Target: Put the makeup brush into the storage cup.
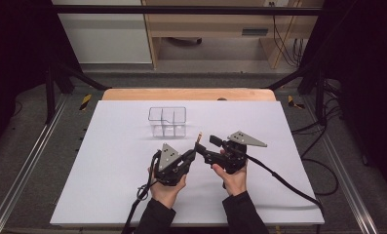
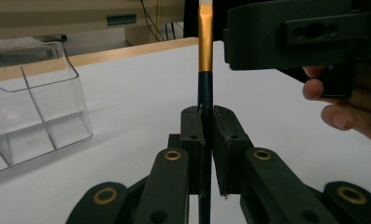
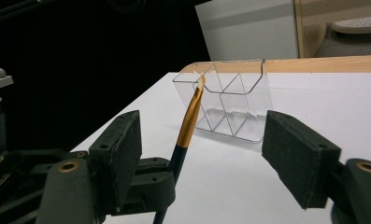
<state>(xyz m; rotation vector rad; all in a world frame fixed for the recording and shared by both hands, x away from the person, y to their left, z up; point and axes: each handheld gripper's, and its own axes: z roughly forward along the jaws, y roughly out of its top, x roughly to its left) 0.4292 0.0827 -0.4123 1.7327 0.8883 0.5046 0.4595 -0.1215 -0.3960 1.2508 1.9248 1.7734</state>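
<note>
Clamped between the left gripper's jaws stood a thin brush, dark handle below and gold ferrule rising past the pads. Just beside it, the right gripper stood wide, holding nothing, its jaws on either side of the brush. Beyond both sat a clear divided organizer. This looked like a handover; next, the right jaws needed to close squarely on the handle.

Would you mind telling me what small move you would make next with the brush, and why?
Probably close the right gripper on the brush to take it over. The left gripper is shut on its dark handle, holding it upright, and the right one's jaws stand open on either side of it. The clear organizer sits just beyond, a likely place for it.
</note>
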